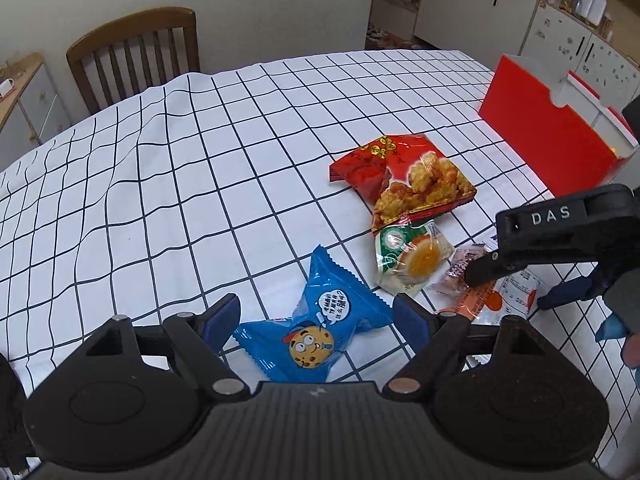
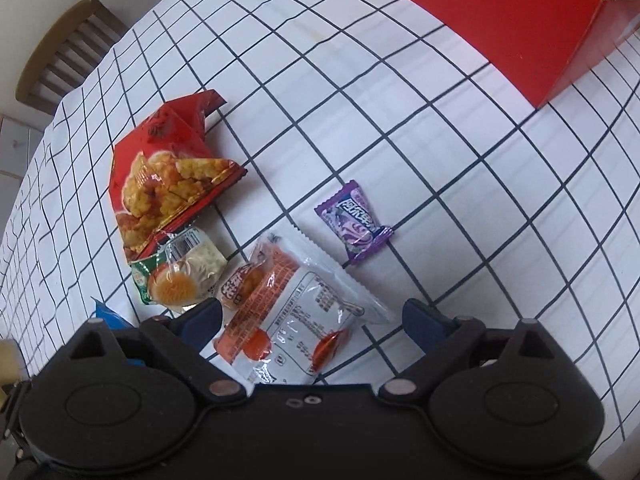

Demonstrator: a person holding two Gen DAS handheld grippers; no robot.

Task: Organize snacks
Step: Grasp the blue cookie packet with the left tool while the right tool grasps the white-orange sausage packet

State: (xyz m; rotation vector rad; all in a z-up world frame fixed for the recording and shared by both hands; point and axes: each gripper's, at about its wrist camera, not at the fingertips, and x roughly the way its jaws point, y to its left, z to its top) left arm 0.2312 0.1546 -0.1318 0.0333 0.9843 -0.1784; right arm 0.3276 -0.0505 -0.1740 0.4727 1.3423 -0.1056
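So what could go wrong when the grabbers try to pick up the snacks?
The right gripper is open over the white and orange packet, which overlaps a small packet; it might pinch both at once. The left gripper is open around the blue cookie packet; squeezing hard could crush the cookie. The red box sits near the table edge, so a bump might shove it off.

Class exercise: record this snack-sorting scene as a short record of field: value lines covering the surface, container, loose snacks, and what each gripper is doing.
surface: table with white grid tablecloth
container: red box, open top, far right of the snacks
loose snacks: red cracker bag; green-and-clear pastry packet; blue cookie packet; orange-and-clear packet; purple candy
left gripper: open, fingers either side of the blue cookie packet
right gripper: open, fingers either side of the orange-and-clear packet
background: wooden chair
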